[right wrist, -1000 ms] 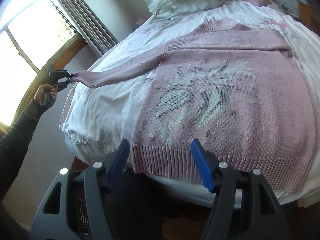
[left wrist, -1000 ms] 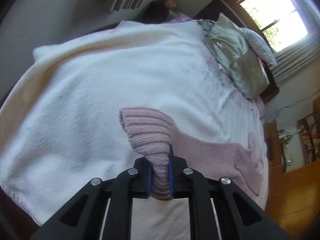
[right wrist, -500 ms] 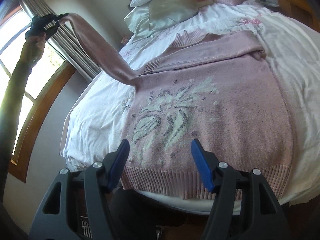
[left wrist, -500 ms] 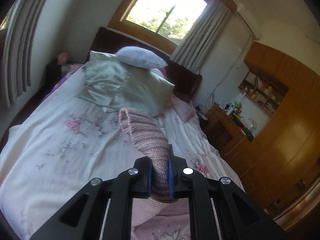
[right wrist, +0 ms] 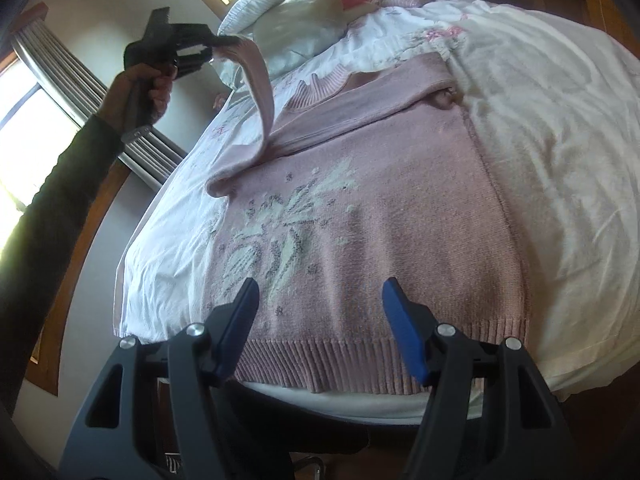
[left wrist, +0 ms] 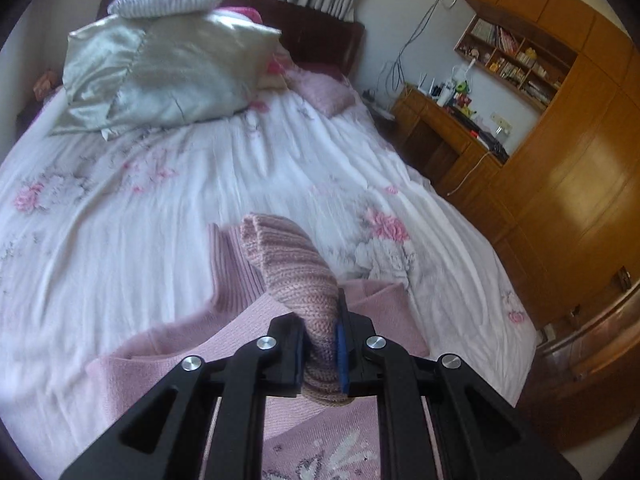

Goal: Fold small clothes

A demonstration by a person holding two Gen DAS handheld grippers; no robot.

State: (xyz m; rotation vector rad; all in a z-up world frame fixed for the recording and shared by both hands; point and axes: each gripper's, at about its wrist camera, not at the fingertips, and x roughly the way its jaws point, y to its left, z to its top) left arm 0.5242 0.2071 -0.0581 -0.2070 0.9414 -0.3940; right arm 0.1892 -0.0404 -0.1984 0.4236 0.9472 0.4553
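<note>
A pink knitted sweater (right wrist: 360,216) with a white and grey leaf pattern lies flat on the bed, hem toward me. Its far sleeve is folded across the chest. My left gripper (left wrist: 322,340) is shut on the ribbed cuff of the near sleeve (left wrist: 296,268), holding it high above the collar (left wrist: 230,272). In the right wrist view that left gripper (right wrist: 218,42) hangs in the air at upper left with the sleeve (right wrist: 260,92) drooping from it. My right gripper (right wrist: 320,320) stands open just above the hem (right wrist: 320,364), holding nothing.
The bed (right wrist: 540,140) has a white flowered cover. Silver and white pillows (left wrist: 160,68) sit at the headboard beside a pink cushion (left wrist: 324,92). A wooden desk and shelves (left wrist: 480,112) stand at the right. A person's dark sleeve (right wrist: 52,208) and a curtained window (right wrist: 48,92) are at left.
My left gripper has swung the sleeve cuff up and over from the bed's left side toward the sweater's chest. The right gripper has stayed open at the hem.
</note>
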